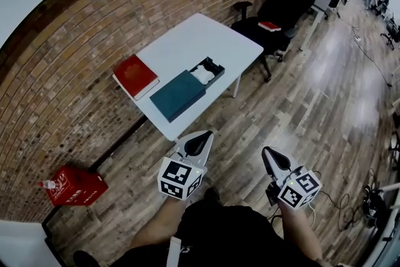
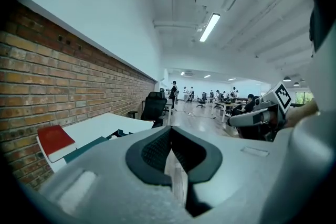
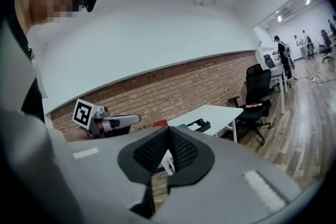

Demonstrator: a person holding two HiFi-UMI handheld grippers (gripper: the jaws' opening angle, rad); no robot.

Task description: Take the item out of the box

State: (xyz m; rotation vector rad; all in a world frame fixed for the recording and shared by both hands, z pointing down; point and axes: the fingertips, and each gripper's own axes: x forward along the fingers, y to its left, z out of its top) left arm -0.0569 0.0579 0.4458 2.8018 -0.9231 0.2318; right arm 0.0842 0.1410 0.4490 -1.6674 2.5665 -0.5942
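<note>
Box (image 1: 217, 67) lies on table (image 1: 194, 40), well beyond left gripper (image 1: 207, 133) and right gripper (image 1: 266, 149).

Open wooden floor (image 1: 300, 109) leads to the tabletop (image 1: 200, 40) at 12 o'clock, with the brick wall (image 1: 62, 72) closing off 10 o'clock, a black chair (image 1: 281, 9) at 1, a red crate (image 1: 78, 187) at 9.

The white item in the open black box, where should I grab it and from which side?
Probably from straight above: the white item lies sunk inside the black box, whose walls block its sides, and the teal lid lies beside one end. Pinch its exposed top near the middle; its finer shape is too small to tell.
</note>
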